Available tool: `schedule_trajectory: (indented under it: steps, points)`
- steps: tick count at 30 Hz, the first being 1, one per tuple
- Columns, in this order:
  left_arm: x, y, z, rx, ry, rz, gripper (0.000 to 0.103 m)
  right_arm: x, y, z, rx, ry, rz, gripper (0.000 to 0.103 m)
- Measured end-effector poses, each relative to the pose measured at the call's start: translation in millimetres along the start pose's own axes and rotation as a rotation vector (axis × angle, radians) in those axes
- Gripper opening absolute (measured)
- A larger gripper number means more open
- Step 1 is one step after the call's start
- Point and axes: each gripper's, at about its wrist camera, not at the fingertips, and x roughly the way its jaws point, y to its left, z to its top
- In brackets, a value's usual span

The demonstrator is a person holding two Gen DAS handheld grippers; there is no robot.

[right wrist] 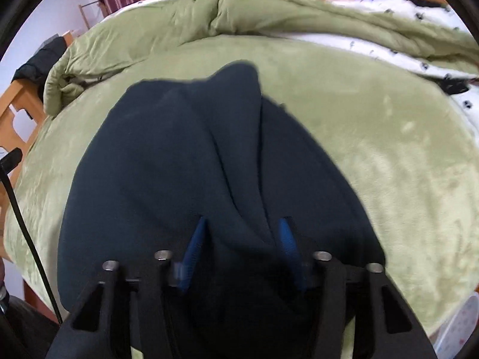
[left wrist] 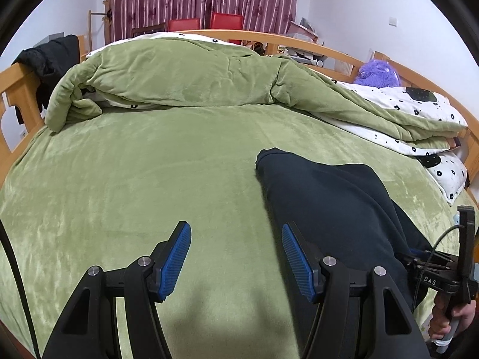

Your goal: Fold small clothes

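A dark navy garment (left wrist: pixel 329 197) lies on the green bedspread (left wrist: pixel 134 179), right of centre in the left wrist view. My left gripper (left wrist: pixel 236 239) hovers open over bare bedspread just left of the garment, with nothing between its blue pads. In the right wrist view the garment (right wrist: pixel 167 155) fills the middle, creased lengthwise. My right gripper (right wrist: pixel 242 239) sits at its near end, pads pinching a raised fold of the cloth. The picture there is blurred. A hand (left wrist: pixel 446 320) holds the right gripper's handle at the right edge.
A rolled green quilt (left wrist: pixel 179 74) lies across the far side of the bed. A flower-print pillow (left wrist: pixel 446 176) and a purple plush toy (left wrist: pixel 377 73) sit at the right. Black clothing (left wrist: pixel 48 56) hangs on the wooden bed frame (left wrist: pixel 18 89) at the left.
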Motion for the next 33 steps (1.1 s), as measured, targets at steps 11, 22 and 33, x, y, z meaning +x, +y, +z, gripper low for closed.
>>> schedule_trajectory:
  steps: [11, 22, 33]
  points:
    - [11, -5, 4, -0.011, 0.028, -0.028, 0.061, -27, -21, -24, -0.002, -0.039, -0.018, 0.016]
    - [3, -12, 2, 0.017, 0.015, -0.027, 0.061, -33, -21, 15, 0.039, -0.140, 0.021, 0.050]
    - [7, -7, 0, 0.026, 0.026, -0.001, 0.061, 18, -19, 49, 0.034, -0.037, 0.045, 0.006]
